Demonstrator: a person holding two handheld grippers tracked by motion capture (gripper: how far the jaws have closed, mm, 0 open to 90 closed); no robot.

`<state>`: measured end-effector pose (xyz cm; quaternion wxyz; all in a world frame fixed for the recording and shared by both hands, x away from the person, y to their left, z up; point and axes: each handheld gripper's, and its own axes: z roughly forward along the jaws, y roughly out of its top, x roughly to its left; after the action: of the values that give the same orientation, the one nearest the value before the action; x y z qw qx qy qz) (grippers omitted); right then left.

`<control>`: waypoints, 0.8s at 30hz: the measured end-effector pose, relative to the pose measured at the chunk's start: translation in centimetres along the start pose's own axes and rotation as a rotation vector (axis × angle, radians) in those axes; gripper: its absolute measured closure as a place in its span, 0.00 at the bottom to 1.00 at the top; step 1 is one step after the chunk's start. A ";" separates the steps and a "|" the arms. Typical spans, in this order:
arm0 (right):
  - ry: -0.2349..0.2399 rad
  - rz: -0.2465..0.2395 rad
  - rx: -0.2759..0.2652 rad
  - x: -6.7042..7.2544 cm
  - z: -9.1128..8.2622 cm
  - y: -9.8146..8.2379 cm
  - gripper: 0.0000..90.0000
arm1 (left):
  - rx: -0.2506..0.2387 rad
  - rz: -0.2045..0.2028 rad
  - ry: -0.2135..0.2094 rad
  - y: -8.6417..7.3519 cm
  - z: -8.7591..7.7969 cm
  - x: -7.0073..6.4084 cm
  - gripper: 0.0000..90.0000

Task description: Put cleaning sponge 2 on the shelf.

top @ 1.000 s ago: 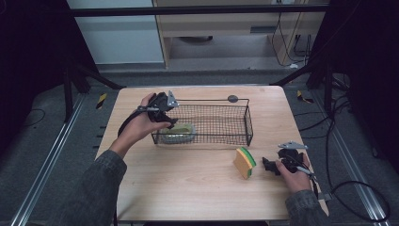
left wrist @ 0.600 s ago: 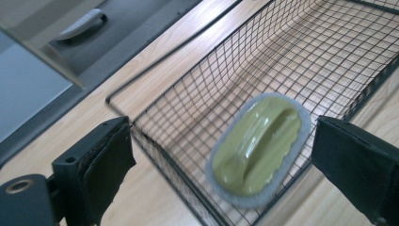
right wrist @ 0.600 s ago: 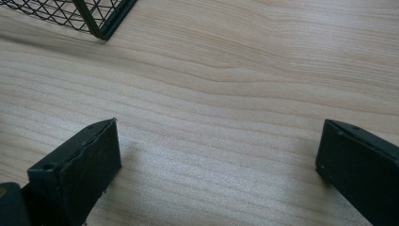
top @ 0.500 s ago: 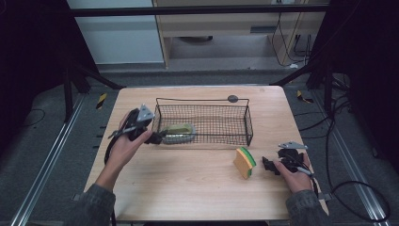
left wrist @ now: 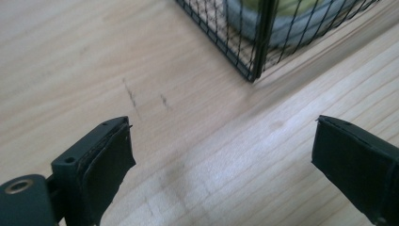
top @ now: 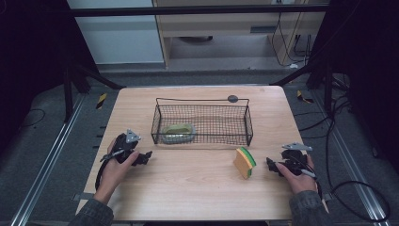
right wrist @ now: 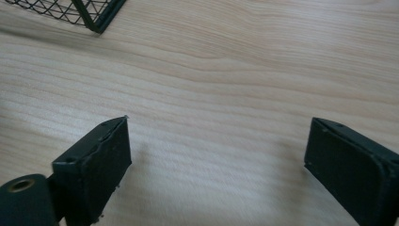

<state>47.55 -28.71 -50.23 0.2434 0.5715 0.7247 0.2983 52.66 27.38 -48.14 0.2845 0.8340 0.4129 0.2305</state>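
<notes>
- Since the green-and-grey dish already lies inside the wire basket, at its left end, I judge the first item packed.
- Left to do, I reckon: the sponge, standing on the table outside the basket's right front corner, near my right gripper.
- My left gripper sits low over the table, jaws wide and empty, by the basket corner.
- My right gripper's jaws have just been closing a little, yet stand wide with nothing between them.
- Compared with a second ago, my left hand has come away from the basket's left end down to the table; the right one has stayed put.
</notes>
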 end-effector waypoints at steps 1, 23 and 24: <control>0.001 0.010 0.011 0.0 -0.6 0.0 0.09 | 0.014 0.002 -0.003 -0.1 0.3 0.0 0.05; 0.086 -0.102 0.065 2.8 -6.9 -1.2 0.11 | -0.052 -0.093 -0.091 -1.6 2.1 -0.3 0.00; 0.084 -0.108 0.068 3.0 -6.9 -1.3 0.11 | -0.052 -0.092 -0.090 -1.6 2.1 -0.3 0.00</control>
<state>41.20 -27.11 -46.27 0.2089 0.5264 0.7738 0.2836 52.93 27.37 -50.81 0.3347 0.8159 0.4316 0.1898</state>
